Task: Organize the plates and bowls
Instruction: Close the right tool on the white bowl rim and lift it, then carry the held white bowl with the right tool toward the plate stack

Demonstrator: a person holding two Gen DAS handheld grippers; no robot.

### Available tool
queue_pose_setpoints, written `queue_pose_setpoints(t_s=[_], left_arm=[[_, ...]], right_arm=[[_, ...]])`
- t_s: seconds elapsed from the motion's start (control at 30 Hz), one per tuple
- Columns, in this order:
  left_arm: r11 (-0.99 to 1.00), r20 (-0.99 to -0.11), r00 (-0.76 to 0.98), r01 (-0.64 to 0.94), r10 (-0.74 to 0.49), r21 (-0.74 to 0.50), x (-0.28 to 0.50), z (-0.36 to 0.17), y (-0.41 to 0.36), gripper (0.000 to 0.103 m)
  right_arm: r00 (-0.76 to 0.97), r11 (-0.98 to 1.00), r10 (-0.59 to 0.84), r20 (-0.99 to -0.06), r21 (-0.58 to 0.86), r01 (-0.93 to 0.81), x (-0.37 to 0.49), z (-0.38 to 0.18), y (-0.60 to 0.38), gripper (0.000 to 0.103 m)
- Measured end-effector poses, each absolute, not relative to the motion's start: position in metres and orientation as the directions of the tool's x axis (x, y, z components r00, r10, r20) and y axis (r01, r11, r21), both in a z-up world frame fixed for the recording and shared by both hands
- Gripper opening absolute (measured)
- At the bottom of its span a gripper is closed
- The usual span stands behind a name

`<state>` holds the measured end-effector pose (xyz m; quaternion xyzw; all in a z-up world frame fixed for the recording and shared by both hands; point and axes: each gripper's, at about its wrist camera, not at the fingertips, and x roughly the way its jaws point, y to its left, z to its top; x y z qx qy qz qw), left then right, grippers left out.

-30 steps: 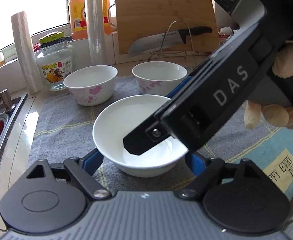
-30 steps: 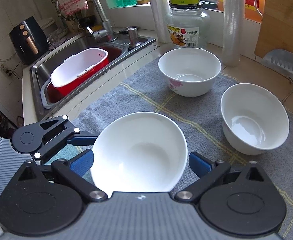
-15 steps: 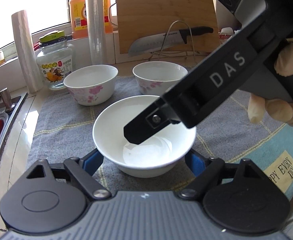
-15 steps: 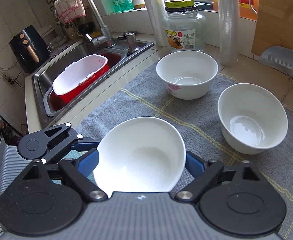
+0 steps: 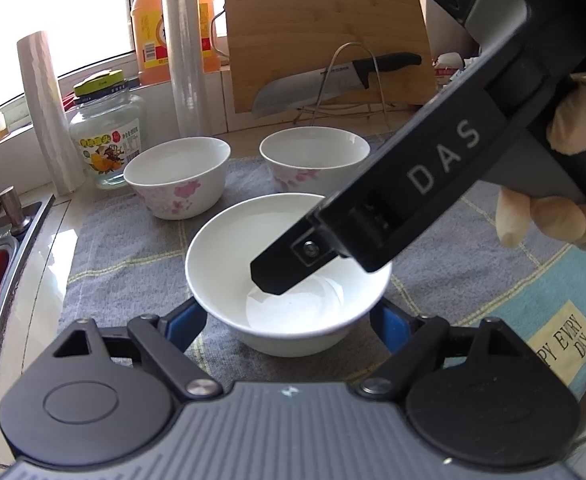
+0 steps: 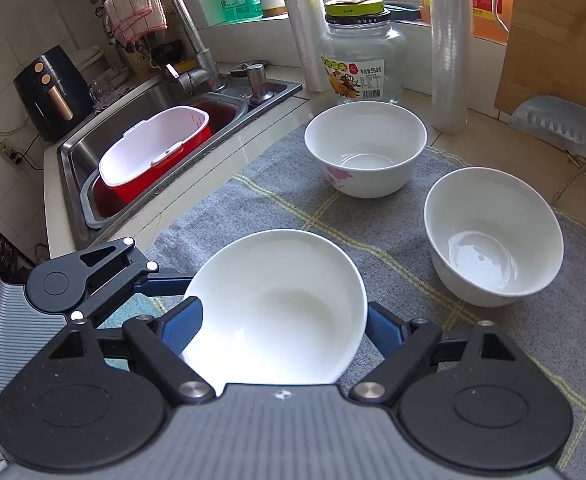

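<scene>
right gripper (image 6: 283, 328): its fingers are closing on the plain bowl (image 6: 277, 304); both blue pads meet its rim, one on each side, a hold that suits lifting it.
left gripper (image 5: 289, 320): fingers about half open, set against the lower wall of the same bowl on either side. I cannot tell whether they press or only steady it; the steadying reading fits, since it would keep the bowl from sliding as the other fingers close.
plain bowl: upright on the grey cloth (image 6: 293, 184), nearest of the three, between both pairs of fingers.
flowered bowls: two, one (image 6: 365, 148) further back and one (image 6: 493, 236) to its right, apart from each other and from the plain bowl, both empty and mouth up, so either could take a bowl nested inside.
grey cloth: spread over the counter (image 6: 229, 136), probably to cushion the china and stop it skidding.
step in hand: likely gripping the plain bowl to stack it.
risk: smooth glazed rim could slip in a shallow pinch.
</scene>
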<state>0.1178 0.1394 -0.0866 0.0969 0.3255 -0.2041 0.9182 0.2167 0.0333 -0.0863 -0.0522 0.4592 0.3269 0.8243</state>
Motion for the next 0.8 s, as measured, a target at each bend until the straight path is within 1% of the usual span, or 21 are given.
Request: queue_pose_setpoints(t_s=[0.13,0.3,0.37,0.8], left_arm=[[0.899,-0.635,0.707,0.436,-0.310,0.047,0.117,-0.083,0.137,0.088],[0.899,-0.636,0.707,0.435,-0.311,0.044,0.116,-0.077,0.133,0.088],[0.897,-0.635,0.706,0.441,-0.314,0.046,0.116,-0.075,0.129,0.088],[0.863,-0.638,0.684,0.501,-0.354,0.059,0.106,-0.068,0.092,0.088]], right_arm=[[0.375,0.785,0.487,-0.789,0.207,-0.584,0.215,-0.084,0.033,0.090],[0.393,0.792,0.487,-0.780,0.204,-0.576,0.212,-0.079,0.026,0.084],[0.400,0.797,0.480,-0.781,0.197,-0.572,0.210,-0.078,0.023,0.084],[0.440,0.830,0.452,-0.776,0.184,-0.527,0.189,-0.070,-0.016,0.084]])
